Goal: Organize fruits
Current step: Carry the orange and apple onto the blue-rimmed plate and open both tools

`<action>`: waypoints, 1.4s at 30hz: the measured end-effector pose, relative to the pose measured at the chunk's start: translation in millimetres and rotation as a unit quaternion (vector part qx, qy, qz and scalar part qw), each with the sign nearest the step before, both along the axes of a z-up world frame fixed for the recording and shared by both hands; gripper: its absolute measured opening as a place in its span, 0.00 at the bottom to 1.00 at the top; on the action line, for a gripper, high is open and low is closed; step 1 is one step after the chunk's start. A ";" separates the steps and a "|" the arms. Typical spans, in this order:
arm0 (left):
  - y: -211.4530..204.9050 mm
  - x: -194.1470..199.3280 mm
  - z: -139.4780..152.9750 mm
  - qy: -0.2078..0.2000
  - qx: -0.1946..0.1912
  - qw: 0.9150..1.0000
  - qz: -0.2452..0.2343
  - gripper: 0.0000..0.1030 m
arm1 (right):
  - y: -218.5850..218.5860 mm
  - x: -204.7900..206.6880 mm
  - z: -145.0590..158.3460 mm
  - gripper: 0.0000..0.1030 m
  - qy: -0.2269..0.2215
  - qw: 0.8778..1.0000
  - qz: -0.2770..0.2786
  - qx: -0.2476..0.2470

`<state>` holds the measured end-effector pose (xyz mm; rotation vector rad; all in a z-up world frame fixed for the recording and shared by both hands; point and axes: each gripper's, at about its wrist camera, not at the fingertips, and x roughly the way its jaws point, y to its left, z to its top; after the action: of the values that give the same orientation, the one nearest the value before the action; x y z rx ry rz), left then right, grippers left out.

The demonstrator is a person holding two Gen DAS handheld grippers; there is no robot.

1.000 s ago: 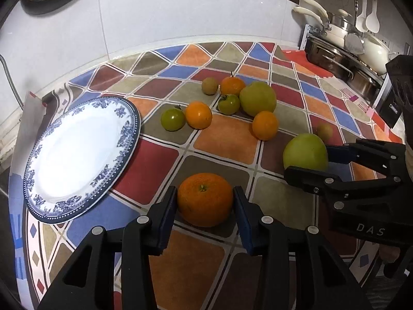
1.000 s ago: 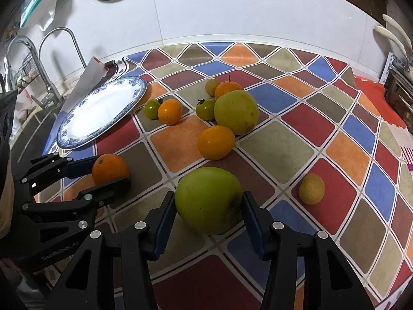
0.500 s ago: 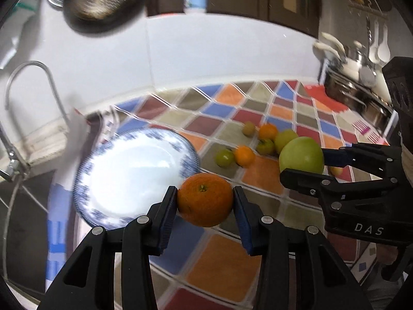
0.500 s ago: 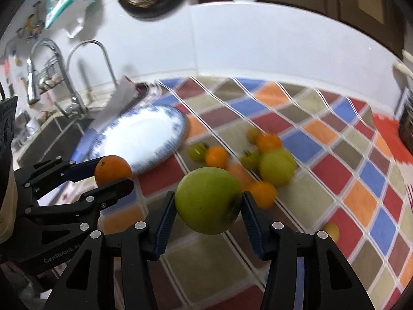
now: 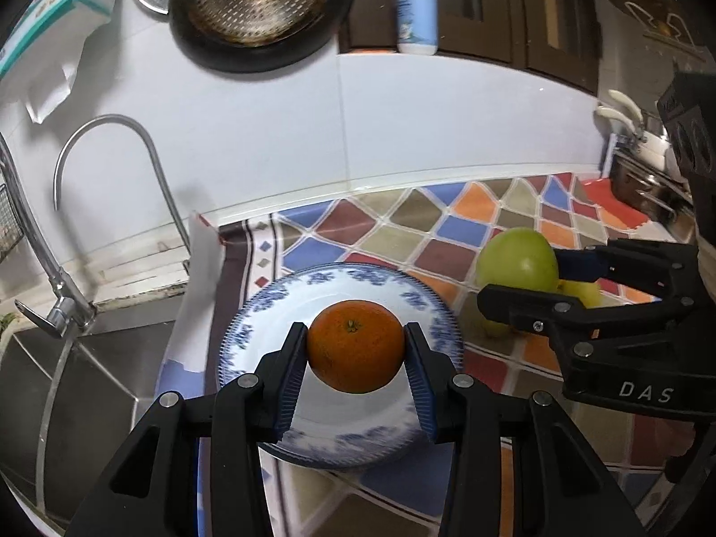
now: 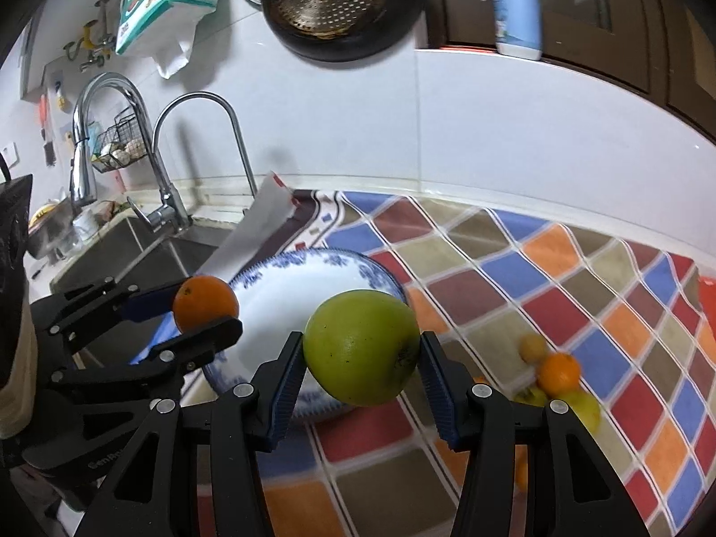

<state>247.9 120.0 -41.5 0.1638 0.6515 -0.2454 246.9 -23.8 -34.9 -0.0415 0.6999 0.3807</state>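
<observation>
My left gripper (image 5: pixel 355 353) is shut on an orange (image 5: pixel 355 347) and holds it in the air over the blue-and-white plate (image 5: pixel 268 313). My right gripper (image 6: pixel 361 349) is shut on a large green apple (image 6: pixel 361 347), raised above the plate's right rim (image 6: pixel 380 275). The apple also shows in the left wrist view (image 5: pixel 517 259), right of the plate, and the orange shows in the right wrist view (image 6: pixel 205 302). Several small fruits (image 6: pixel 557 373) lie on the checkered cloth to the right.
A sink (image 5: pixel 89 358) with a curved faucet (image 5: pixel 112 134) lies left of the plate. A white backsplash wall (image 5: pixel 402 134) stands behind the counter. Pots (image 5: pixel 644 165) sit at the far right. A pan (image 6: pixel 340 4) and bottle (image 6: pixel 514 4) are above.
Both grippers have lifted their fruits off the cloth and swung left toward the plate. The orange now hangs over the plate and the apple by its right rim.
</observation>
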 end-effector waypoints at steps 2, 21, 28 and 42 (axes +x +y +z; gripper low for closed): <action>7.2 7.8 -3.4 0.004 0.001 1.000 0.004 0.41 | 9.8 10.5 -1.7 0.50 0.002 1.000 0.006 -0.001; 36.9 90.5 -53.1 0.064 0.011 0.998 0.021 0.41 | 50.8 99.6 -54.3 0.50 0.076 0.997 0.007 -0.033; 38.4 103.5 -71.3 0.087 0.016 0.996 0.020 0.41 | 55.5 112.7 -69.5 0.50 0.095 0.995 0.003 -0.035; 42.6 93.0 -53.4 0.069 0.012 0.997 0.034 0.57 | 52.6 106.8 -59.8 0.54 0.077 0.997 -0.001 -0.026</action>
<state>340.9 162.6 -94.9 0.1483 0.7952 -0.1839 353.7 28.8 -94.7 -0.0602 0.8630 0.3663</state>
